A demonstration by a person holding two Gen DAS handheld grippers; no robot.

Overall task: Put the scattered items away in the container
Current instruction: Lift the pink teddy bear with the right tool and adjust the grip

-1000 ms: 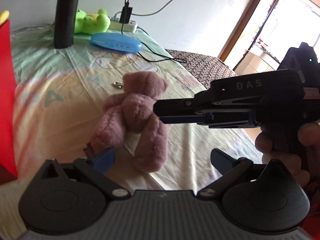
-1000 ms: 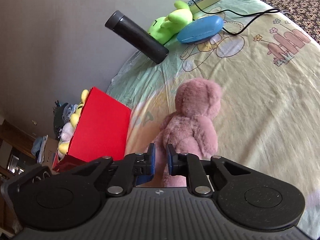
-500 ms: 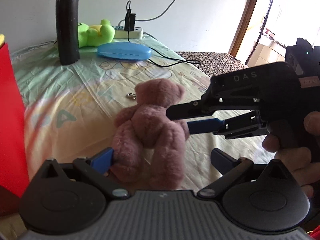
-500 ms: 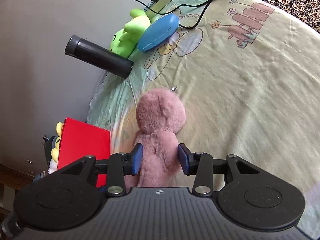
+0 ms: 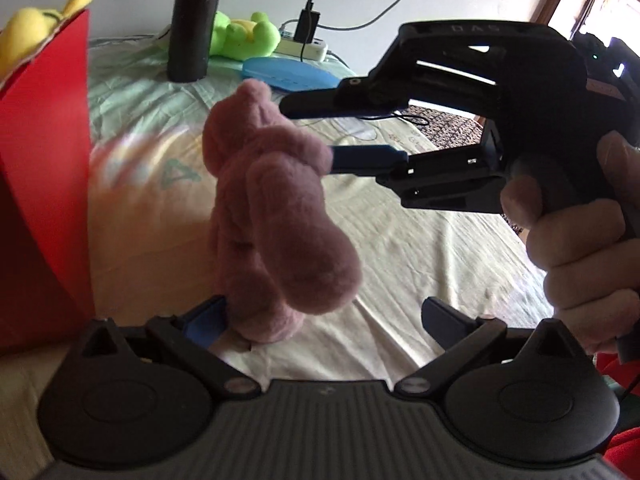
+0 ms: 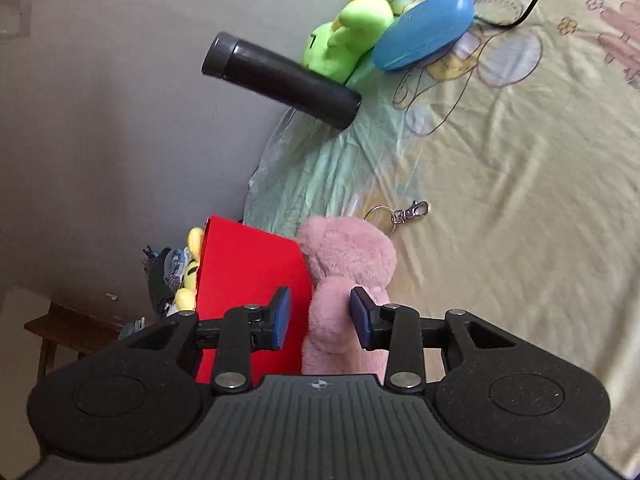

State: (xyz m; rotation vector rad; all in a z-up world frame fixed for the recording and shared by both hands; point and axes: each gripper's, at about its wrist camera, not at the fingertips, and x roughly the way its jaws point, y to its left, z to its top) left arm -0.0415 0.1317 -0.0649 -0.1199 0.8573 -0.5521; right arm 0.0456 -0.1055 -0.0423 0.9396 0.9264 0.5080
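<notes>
A pink teddy bear (image 5: 276, 216) stands nearly upright over the bed sheet, close to the red box (image 5: 44, 160). My right gripper (image 5: 308, 132) comes in from the right and is shut on the bear's upper body. In the right wrist view the bear (image 6: 348, 256) sits between the pads of the right gripper (image 6: 320, 314), and the right-hand pad sinks into the fur. The red box (image 6: 248, 272) is just to its left. My left gripper (image 5: 324, 318) is open wide below the bear, and one plush leg brushes its left finger.
A yellow plush (image 5: 32, 28) sticks out of the red box. Against the wall at the back stand a black flask (image 6: 280, 76), a green plush (image 6: 344, 28), a blue case (image 6: 424, 30) and a power strip (image 5: 304, 46). A keyring (image 6: 400, 214) lies by the bear's head. A hand (image 5: 580, 240) holds the right gripper.
The right gripper was shut beside the bear, then opened around its body. The bear has turned upright and shifted toward the red box. The left gripper has moved closer beneath it.
</notes>
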